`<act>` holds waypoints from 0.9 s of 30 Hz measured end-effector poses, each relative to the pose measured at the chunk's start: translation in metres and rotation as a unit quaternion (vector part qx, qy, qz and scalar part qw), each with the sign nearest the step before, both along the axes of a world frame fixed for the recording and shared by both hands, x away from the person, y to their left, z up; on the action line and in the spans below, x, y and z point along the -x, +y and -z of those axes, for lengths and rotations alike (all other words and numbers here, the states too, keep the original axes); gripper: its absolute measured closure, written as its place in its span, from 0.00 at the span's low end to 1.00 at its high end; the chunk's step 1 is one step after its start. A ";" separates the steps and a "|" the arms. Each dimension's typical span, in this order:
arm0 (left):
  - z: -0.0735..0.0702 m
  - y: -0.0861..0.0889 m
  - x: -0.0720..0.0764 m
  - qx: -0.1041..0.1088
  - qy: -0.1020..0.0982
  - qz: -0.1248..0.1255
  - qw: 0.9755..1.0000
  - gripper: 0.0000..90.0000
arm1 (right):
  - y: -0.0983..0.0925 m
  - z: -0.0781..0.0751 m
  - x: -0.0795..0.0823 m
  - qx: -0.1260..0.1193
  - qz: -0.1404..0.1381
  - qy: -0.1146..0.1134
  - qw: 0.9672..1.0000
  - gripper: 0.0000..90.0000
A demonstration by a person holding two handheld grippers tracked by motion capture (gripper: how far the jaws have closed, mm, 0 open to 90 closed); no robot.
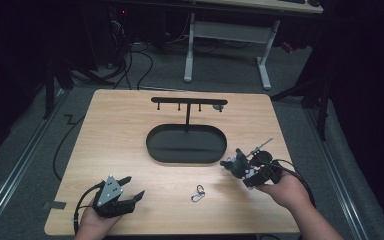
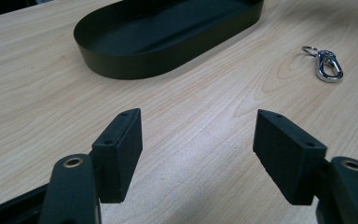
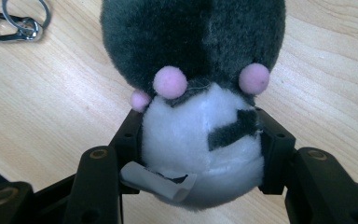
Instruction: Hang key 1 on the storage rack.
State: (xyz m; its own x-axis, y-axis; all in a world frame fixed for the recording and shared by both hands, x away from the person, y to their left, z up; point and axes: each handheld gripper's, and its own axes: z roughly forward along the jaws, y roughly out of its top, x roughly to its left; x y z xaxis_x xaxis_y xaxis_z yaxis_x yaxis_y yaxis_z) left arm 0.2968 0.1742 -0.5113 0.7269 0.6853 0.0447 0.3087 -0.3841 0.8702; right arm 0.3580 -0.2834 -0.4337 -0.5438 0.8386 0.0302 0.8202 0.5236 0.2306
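Two black jaws of the right gripper squeeze the white belly of a soft toy, holding it up off the desk near the right edge, maybe so it can hang on the stand above the dark tray. Near the front left corner the left gripper waits, spread wide with nothing inside. One key clip lies flat by the front edge, between both grippers.

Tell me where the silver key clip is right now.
The silver key clip lies flat on the table, in the high view near the front edge between the two grippers, just in front of the black oval tray; neither gripper touches it.
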 end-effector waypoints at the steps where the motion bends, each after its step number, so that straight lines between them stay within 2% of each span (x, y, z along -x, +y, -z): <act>1: 0.000 0.000 0.000 0.000 0.000 0.000 1.000 0.37 | 0.000 -0.003 0.001 -0.004 0.004 0.004 1.000 0.53; 2: 0.000 0.000 0.000 0.001 -0.001 0.000 1.000 0.37 | 0.001 -0.004 0.002 -0.003 0.011 0.006 1.000 0.53; 3: 0.000 0.000 0.000 0.000 -0.001 0.000 1.000 0.37 | 0.000 -0.005 0.001 -0.002 0.001 0.003 1.000 0.53; 11: 0.000 0.000 0.001 0.001 -0.002 0.000 1.000 0.37 | 0.001 -0.013 0.001 0.000 0.000 0.007 1.000 0.53; 27: 0.000 0.002 0.000 0.004 -0.002 -0.002 1.000 0.37 | 0.011 -0.013 -0.011 -0.019 0.010 0.022 1.000 0.53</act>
